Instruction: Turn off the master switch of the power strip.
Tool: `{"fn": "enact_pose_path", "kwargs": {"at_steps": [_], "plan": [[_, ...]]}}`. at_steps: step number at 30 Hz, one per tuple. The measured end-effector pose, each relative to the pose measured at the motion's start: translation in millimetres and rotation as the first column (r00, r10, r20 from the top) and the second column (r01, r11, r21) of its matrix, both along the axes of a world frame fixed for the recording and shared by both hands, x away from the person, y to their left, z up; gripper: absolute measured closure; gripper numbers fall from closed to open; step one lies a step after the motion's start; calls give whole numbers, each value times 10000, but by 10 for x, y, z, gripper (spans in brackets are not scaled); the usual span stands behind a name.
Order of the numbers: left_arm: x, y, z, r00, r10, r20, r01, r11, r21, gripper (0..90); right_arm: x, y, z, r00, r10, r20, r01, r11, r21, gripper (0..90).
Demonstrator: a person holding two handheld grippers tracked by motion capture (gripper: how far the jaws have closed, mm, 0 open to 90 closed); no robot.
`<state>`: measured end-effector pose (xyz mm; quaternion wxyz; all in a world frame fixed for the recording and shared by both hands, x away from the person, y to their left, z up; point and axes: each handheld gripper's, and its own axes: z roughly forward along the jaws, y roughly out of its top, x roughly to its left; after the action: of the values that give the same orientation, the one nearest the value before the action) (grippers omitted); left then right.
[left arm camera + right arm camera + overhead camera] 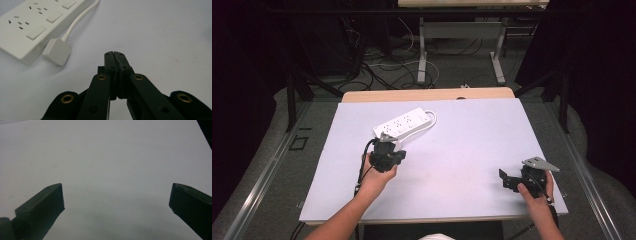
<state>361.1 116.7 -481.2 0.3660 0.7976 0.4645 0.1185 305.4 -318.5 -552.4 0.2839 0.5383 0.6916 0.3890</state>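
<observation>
A white power strip (403,123) lies on the pale table cover, left of the middle, with its white cord curling at the far end. In the left gripper view the power strip (30,25) sits at the upper left, and its white plug (57,51) rests on the cover beside it. My left gripper (115,53) is shut with nothing between its jaws, just right of the plug and apart from it. From above, the left gripper (387,145) hovers at the strip's near end. My right gripper (117,197) is open over bare cover, and the right gripper (507,180) sits near the front right corner.
The table cover (462,145) spreads wide between the two hands. A wooden table edge (427,94) shows at the back. Beyond it lie floor cables (382,70) and the legs of another table (422,55).
</observation>
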Motion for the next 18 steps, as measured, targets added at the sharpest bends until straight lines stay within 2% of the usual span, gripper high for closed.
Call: {"fn": "enact_pose_path", "kwargs": {"at_steps": [4,10,16,18], "plan": [[60,-47,86,10000,-60,-30,60,10000,65,900,9,9,-9,9998,-9,175,10,10000,-68,0],[184,-101,182,9998,-78,-203,80,9999,107,900,9,15,-8,10000,61,0,-61,10000,-47,0],[321,-144,196,9987,116,-503,-131,9995,-298,900,14,39,-26,10000,12,-9,-12,10000,-96,0],[360,-161,204,9983,143,-568,-164,9992,-363,900,13,39,-30,9998,109,-153,-111,9998,-135,0]]}}
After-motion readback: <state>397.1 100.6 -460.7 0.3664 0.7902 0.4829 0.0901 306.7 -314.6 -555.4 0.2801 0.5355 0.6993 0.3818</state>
